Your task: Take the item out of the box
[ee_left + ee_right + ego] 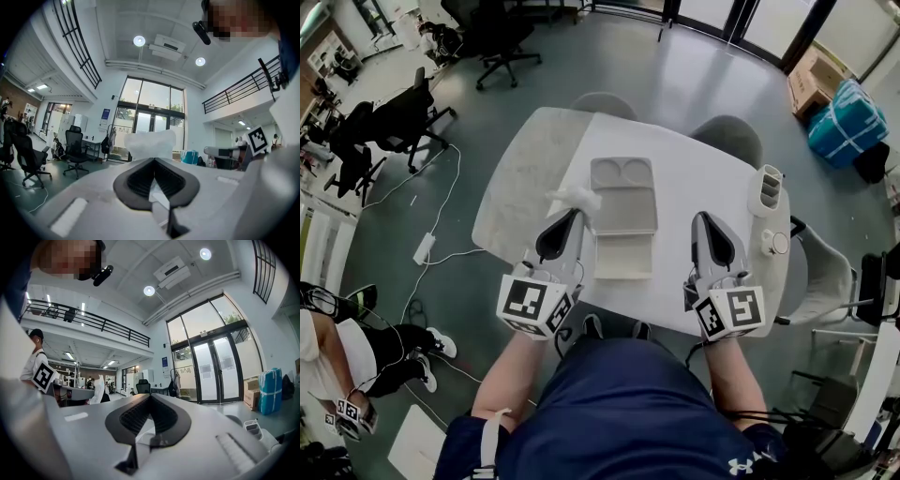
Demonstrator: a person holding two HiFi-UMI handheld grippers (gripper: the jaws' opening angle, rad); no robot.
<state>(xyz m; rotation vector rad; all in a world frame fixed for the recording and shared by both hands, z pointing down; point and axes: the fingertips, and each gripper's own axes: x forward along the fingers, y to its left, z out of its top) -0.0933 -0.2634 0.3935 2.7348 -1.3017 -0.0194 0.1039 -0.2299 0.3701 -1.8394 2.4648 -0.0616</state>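
Navy shirt [628, 412] of the person fills the bottom of the head view, with 2 forearms reaching up the frame. Each forearm ends in a cube with black-and-white square markers.

Just above, at left of centre, the left claw [574, 214] is clenched on the item [575, 198], a small crumpled white piece that looks like thin film or tissue. In the left gripper view the ribbed black pads of that claw [152, 159] meet, and the item [151, 143] bulges pale and translucent past their tips.

At right of centre, the right claw [700, 217] is also closed, and its own view shows nothing between the pads [150, 397].

Between the 2 claws lies the box [623, 192], a matte grey moulded tray that looks like pulp fibre. It has 2 round hollows at its upper end and a paler flat panel at its lower end. The item sits just beside the box's upper left corner, apparently outside it.

Judged from this, removal looks nearly done. The next move would be to carry the item clear, lower it onto bare table [694, 169], a smooth white top, and release.

Beyond, black office chairs [502, 37] stand on a grey floor.
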